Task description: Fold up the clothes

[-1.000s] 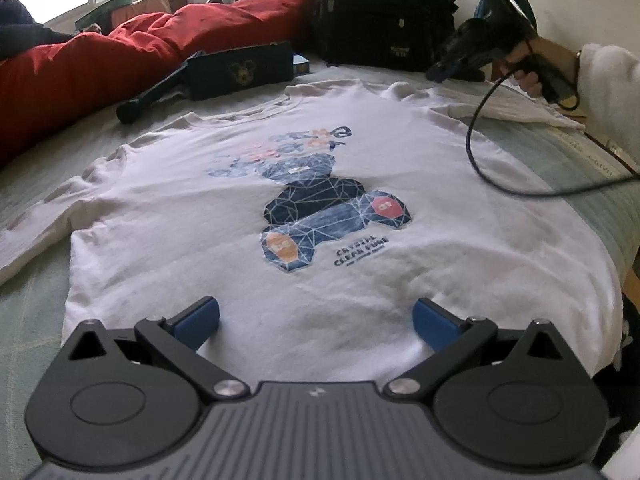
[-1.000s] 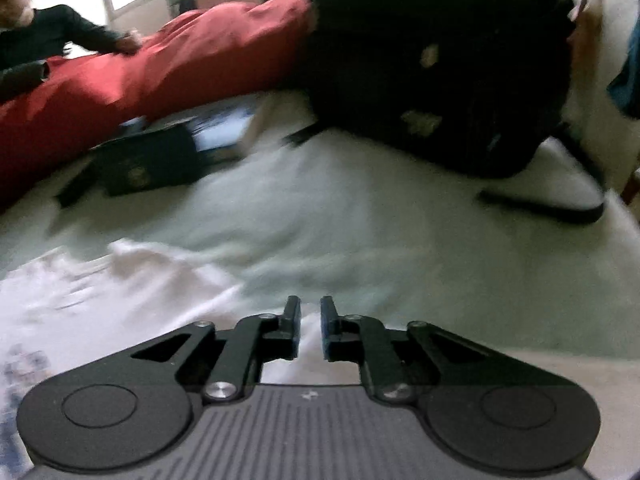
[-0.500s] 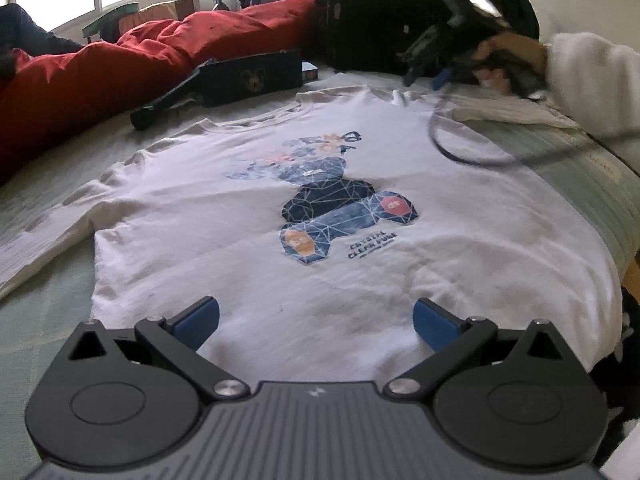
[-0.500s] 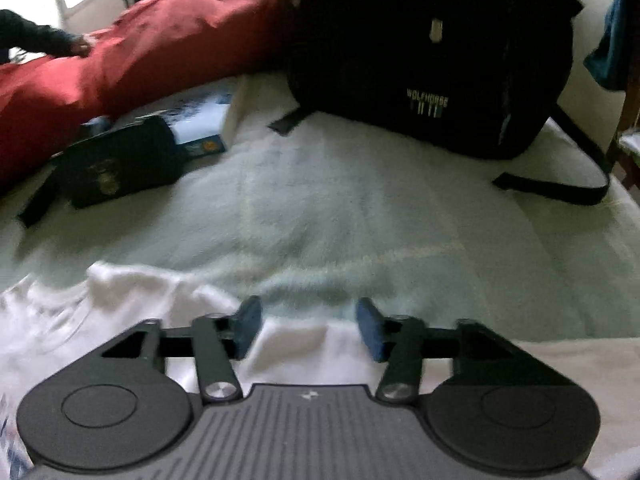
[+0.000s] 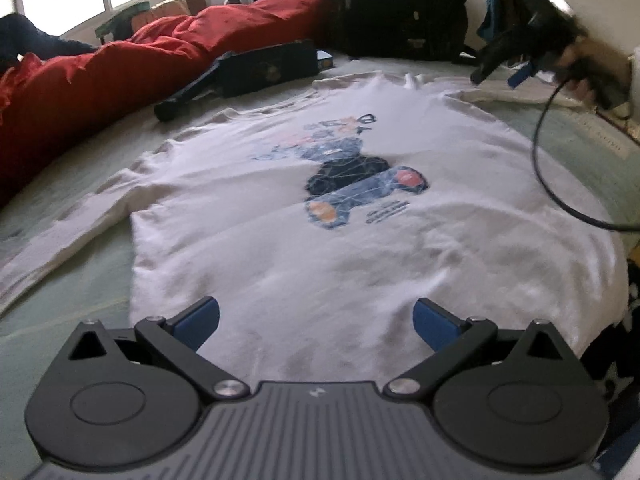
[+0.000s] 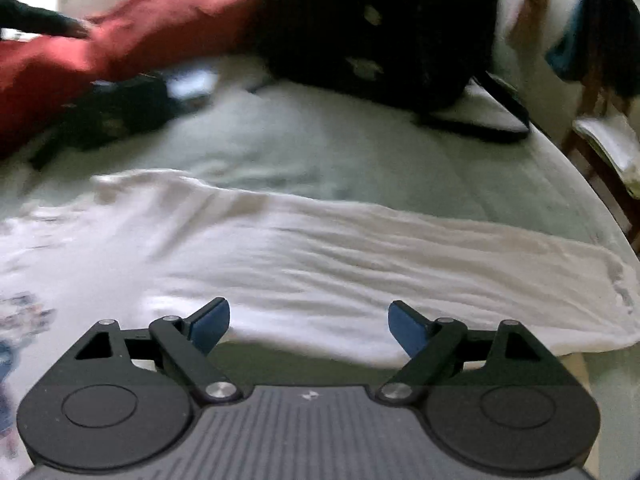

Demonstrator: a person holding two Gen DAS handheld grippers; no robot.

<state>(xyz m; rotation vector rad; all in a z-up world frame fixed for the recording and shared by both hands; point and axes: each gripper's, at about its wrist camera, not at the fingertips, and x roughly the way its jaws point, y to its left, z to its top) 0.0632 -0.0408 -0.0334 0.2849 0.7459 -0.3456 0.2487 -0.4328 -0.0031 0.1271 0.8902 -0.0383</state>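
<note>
A white long-sleeved shirt (image 5: pixel 360 232) with a blue bear print (image 5: pixel 360 176) lies flat, face up, on a pale green bed. My left gripper (image 5: pixel 316 320) is open and empty above the shirt's hem. My right gripper (image 6: pixel 308 324) is open and empty, hovering just above the near edge of the shirt's outstretched right sleeve (image 6: pixel 400 256). In the left wrist view the right gripper (image 5: pixel 520 68) is held in a hand over the far right shoulder, its cable (image 5: pixel 552 176) hanging over the shirt.
A black backpack (image 6: pixel 380 28) and a dark pouch (image 5: pixel 264 66) with a strap lie beyond the collar. A red duvet (image 5: pixel 120 72) runs along the left. The bed edge (image 6: pixel 600 208) and a wooden chair (image 6: pixel 608 144) are at the right.
My right gripper opened from shut, letting go of the shirt, and drew back along the sleeve. My left gripper stayed open and shifted slightly right along the hem.
</note>
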